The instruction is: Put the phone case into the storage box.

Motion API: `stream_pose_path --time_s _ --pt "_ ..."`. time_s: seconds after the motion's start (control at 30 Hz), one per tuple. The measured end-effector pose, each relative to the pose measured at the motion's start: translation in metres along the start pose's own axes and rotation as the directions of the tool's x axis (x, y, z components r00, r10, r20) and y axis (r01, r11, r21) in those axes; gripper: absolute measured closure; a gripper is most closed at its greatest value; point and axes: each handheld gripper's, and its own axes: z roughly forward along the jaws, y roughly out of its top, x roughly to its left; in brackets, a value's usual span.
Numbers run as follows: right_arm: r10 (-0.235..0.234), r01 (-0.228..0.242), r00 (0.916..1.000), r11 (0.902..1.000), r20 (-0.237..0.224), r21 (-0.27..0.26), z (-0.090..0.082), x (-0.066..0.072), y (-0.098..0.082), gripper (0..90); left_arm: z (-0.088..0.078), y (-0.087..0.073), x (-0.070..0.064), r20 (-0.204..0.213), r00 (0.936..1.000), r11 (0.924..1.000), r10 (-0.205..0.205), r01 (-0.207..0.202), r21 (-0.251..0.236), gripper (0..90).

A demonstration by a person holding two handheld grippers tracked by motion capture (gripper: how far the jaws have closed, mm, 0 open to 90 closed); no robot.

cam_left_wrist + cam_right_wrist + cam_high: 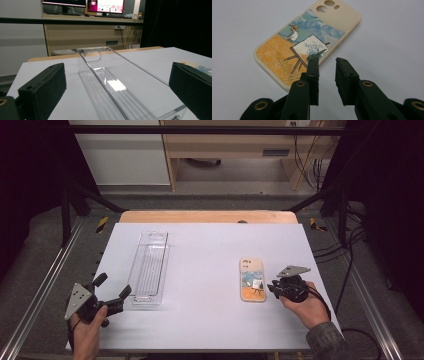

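A clear plastic tray lies lengthwise on the left half of the white table, with nothing in it. My left gripper sits just left of the tray's near end, jaws spread wide and holding nothing. In the left gripper view the tray runs away between the two jaws of that gripper. A cream phone case with a painted field scene lies face up at the right. My right gripper is at its near right edge. In the right gripper view the case lies just beyond the gripper, whose jaws stand narrowly apart over bare table.
A wooden board edge shows beyond the table's far side. Metal frame rails run along both sides. Cables hang at the right. Monitors stand on a shelf far behind.
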Motion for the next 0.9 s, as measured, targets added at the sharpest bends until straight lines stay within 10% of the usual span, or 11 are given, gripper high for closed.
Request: stream_pose_path --time_s 0.9 --pt "0.021 -0.018 0.9992 0.9951 -0.034 0.097 0.012 -0.001 -0.003 90.0 0.0 0.0 0.0 0.002 1.0 1.0 0.002 -0.002 0.002 0.9"
